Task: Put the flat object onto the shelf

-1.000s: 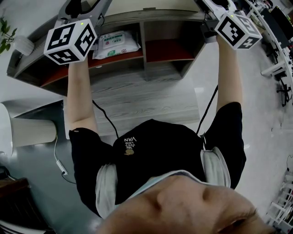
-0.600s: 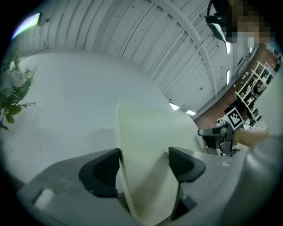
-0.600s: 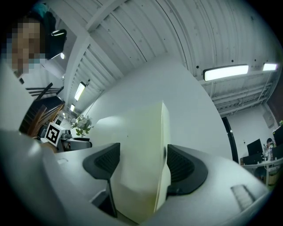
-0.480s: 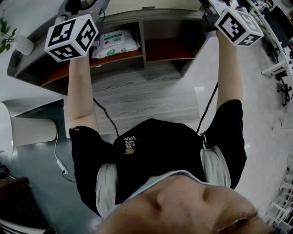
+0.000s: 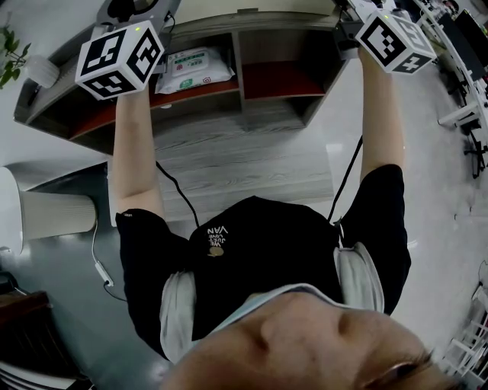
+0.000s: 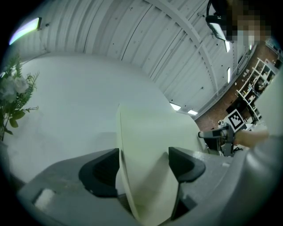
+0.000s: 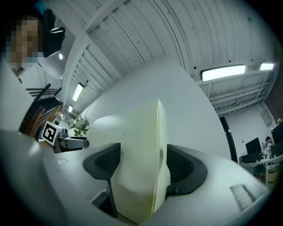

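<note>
The flat object is a pale cream board. My left gripper (image 6: pixel 143 170) is shut on one end of it (image 6: pixel 150 150), and my right gripper (image 7: pixel 139 170) is shut on the other end (image 7: pixel 141 154). Both gripper views look upward along the board toward a white ceiling. In the head view only a cream strip of the board (image 5: pixel 252 6) shows at the top edge, above the grey shelf (image 5: pixel 240 57). The marker cubes of the left gripper (image 5: pixel 118 59) and the right gripper (image 5: pixel 393 42) sit over the shelf's two ends. The jaws themselves are hidden in that view.
A pack of wipes (image 5: pixel 194 70) lies in the shelf's left compartment on a red-brown board; the right compartment (image 5: pixel 278 80) holds nothing I can see. A white cylindrical bin (image 5: pixel 53 215) stands at the left, a cable (image 5: pixel 99 266) trails on the floor, and white desks (image 5: pixel 465 91) stand at the right.
Both marker cubes have shifted slightly toward the top of the head view, away from the person. The grip on the board is unchanged.
</note>
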